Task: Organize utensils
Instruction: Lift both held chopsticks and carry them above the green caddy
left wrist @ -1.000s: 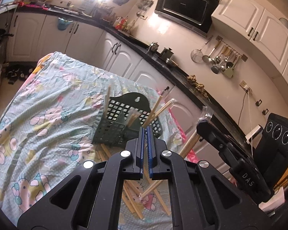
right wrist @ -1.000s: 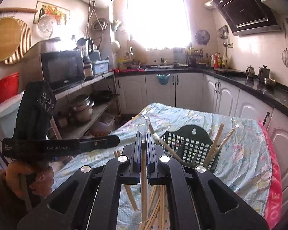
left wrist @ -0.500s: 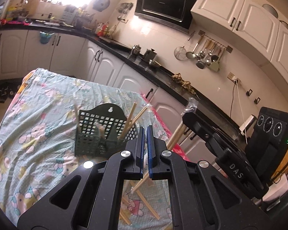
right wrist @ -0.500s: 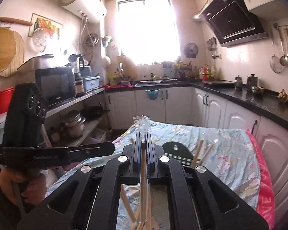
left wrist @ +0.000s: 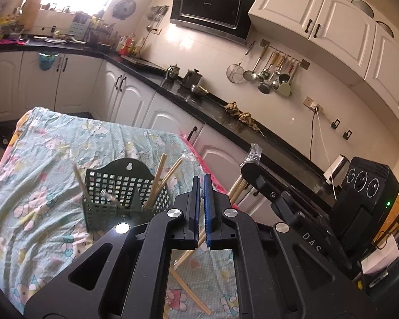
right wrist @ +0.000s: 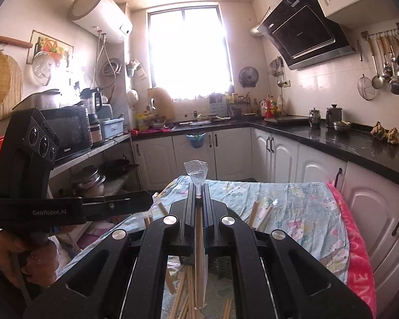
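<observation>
A dark green mesh basket (left wrist: 125,194) stands on the table with several wooden chopsticks (left wrist: 159,178) leaning in it. My left gripper (left wrist: 201,179) is shut with nothing seen between its blue pads, hovering just right of the basket. My right gripper (right wrist: 199,186) is shut on a pair of chopsticks in a clear sleeve (right wrist: 199,252); the sleeve's crinkled end (right wrist: 196,172) sticks out past the fingertips. In the left wrist view the right gripper (left wrist: 248,170) sits close on the right. The left gripper (right wrist: 149,199) reaches in from the left, held by a hand (right wrist: 13,252). The basket (right wrist: 220,265) is mostly hidden.
Loose chopsticks (left wrist: 191,292) lie on the cartoon-print tablecloth (left wrist: 40,175) near me, also loose chopsticks (right wrist: 183,300). A pink cloth edge (right wrist: 359,252) marks the table's right side. White cabinets under a black counter (right wrist: 332,138) run close behind; a shelf with a microwave (right wrist: 69,133) stands left.
Both grippers have lifted and tipped up, so the basket and table sit lower in both views. The right gripper keeps its hold on the sleeved chopsticks; the left stays shut.
</observation>
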A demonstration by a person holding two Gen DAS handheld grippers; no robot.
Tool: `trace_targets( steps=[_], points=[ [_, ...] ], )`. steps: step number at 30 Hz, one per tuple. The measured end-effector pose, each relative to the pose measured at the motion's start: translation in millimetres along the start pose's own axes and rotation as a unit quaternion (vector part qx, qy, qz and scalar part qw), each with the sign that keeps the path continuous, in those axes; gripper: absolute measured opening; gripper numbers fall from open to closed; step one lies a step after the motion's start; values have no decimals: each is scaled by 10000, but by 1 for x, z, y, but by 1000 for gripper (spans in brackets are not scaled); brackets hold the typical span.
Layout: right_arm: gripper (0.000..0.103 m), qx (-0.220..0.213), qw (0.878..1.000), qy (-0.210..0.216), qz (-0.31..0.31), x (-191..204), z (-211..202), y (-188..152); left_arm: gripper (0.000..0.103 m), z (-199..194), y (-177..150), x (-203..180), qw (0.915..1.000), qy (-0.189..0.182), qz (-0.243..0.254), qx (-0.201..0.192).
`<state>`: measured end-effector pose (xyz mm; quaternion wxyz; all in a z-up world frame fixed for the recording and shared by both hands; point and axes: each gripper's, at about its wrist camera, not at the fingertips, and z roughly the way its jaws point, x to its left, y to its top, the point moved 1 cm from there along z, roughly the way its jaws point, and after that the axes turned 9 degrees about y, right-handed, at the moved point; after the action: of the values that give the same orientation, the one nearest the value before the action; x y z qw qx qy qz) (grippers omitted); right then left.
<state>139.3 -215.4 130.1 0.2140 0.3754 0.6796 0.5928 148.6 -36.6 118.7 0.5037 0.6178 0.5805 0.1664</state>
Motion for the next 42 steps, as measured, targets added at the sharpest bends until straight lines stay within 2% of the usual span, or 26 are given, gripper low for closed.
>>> trace_targets(
  steps=[11,25,34,42],
  points=[
    [5,-260,9995,-181,76,-13,-10,12,1,9,20,-18,9993,-352,133,-40],
    [5,-598,9977,-290,142,-33,-4,51,1,14,70,-28,9980,-450,288,-328],
    [5,-747,9957,-479,-255,-35,16,76,1,28,95,-14,9986,-248,171,-436],
    [5,-781,9955,-476,-245,-43,35,86,1,33,112,3,9973,-108,73,-728]
  ],
)
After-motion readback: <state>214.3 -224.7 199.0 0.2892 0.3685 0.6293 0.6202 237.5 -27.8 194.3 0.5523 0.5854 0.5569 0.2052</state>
